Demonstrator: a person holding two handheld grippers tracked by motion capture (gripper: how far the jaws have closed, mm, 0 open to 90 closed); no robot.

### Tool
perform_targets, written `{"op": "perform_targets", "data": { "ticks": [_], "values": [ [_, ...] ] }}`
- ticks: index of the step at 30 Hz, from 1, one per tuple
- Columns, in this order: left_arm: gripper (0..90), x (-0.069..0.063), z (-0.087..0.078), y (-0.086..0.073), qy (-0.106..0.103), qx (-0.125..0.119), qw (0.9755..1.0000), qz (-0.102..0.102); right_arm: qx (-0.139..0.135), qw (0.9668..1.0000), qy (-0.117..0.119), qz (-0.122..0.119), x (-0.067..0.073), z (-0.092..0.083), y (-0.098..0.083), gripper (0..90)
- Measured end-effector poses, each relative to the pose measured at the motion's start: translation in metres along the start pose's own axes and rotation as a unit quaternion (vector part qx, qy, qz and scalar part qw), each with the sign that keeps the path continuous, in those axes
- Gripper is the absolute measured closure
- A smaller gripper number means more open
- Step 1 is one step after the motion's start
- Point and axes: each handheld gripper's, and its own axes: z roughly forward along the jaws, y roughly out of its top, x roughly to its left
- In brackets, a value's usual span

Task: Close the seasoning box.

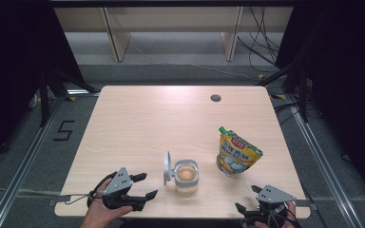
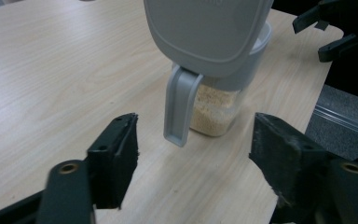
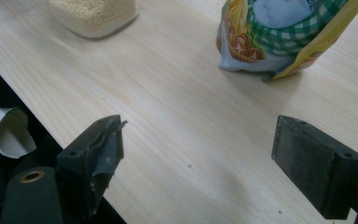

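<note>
your left tool point(image 1: 139, 185) sat near the front edge of the tabletop point(image 1: 138, 118), jaws wide with nothing between them, aimed at the jar point(image 1: 187, 176). the jar stood front and centre, full of pale grain, with its grey lid point(image 1: 167, 167) flipped up on the side facing you and the latch tab point(image 2: 179, 105) hanging down. your right tool point(image 1: 248, 199) was also spread wide and empty, parked at the front right corner, just short of the pouch point(image 1: 236, 153), which stood right of the jar and apart from it.

my guess was the lid was the job here. if you were going for it, i'd have come in level, put the pads on the lid's flat face or the tab rather than the clear body, and pushed slow so the jar didn't skid. your right tool was free, so bracing the jar's far side would've helped. the pouch leaned a bit, so i'd have swung clear of it.

count: one jar, one lid, one pouch, two tools, one small dark round hole point(image 1: 215, 98) at the back of the tabletop.
</note>
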Motion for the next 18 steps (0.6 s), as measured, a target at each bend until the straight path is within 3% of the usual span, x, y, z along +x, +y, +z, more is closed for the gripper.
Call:
{"op": "perform_targets", "data": {
  "ticks": [2, 3, 4, 5, 7, 8, 9, 10, 11, 13, 17, 18],
  "values": [
    [39.7, -0.002, 0.002, 0.003, 0.002, -0.006, 0.9999, -0.011, 0.0, 1.0, -0.004, -0.002, 0.0, 0.0, 0.0, 18.0],
    [44.6, -0.001, 0.003, 0.005, -0.004, -0.007, 1.0, 0.0, 0.003, 1.0, -0.004, 0.008, 0.002, 0.0, 0.0, 18.1],
    [49.1, 0.0, 0.005, 0.006, -0.008, -0.009, 0.9999, 0.003, 0.002, 1.0, -0.004, 0.001, 0.001, 0.0, 0.0, 18.1],
    [52.1, -0.001, 0.005, 0.007, -0.007, -0.011, 0.9999, -0.001, 0.003, 1.0, -0.005, 0.007, 0.002, 0.0, 0.0, 18.2],
    [59.9, 0.0, 0.006, 0.01, -0.017, -0.014, 0.9997, 0.006, 0.0, 1.0, -0.006, -0.004, 0.0, 0.0, 0.0, 18.3],
    [63.3, 0.0, 0.007, 0.013, -0.013, -0.019, 0.9997, -0.002, 0.001, 1.0, -0.001, -0.002, 0.0, 0.0, 0.0, 18.2],
    [70.0, 0.001, 0.007, 0.015, -0.011, -0.023, 0.9997, 0.007, 0.008, 0.9998, -0.002, 0.016, 0.003, -0.001, 0.0, 18.3],
    [73.8, 0.003, 0.007, 0.017, -0.007, -0.022, 0.9996, 0.015, 0.002, 1.0, -0.004, 0.007, 0.002, 0.0, 0.0, 18.3],
    [76.5, 0.001, 0.008, 0.018, -0.002, -0.025, 0.9997, 0.009, 0.002, 1.0, -0.002, -0.003, 0.0, 0.0, 0.0, 18.4],
    [83.5, 0.002, 0.01, 0.023, 0.002, -0.025, 0.9994, 0.024, -0.001, 0.9999, -0.006, -0.011, 0.0, 0.001, 0.0, 18.5],
    [89.0, 0.0, 0.014, 0.03, -0.006, -0.022, 0.9985, 0.05, 0.004, 1.0, 0.001, -0.006, 0.001, 0.001, 0.0, 19.0],
    [89.0, -0.002, 0.014, 0.031, -0.007, -0.021, 0.9986, 0.048, 0.004, 1.0, -0.001, -0.007, 0.001, 0.001, 0.0, 19.1]
  ]
}}
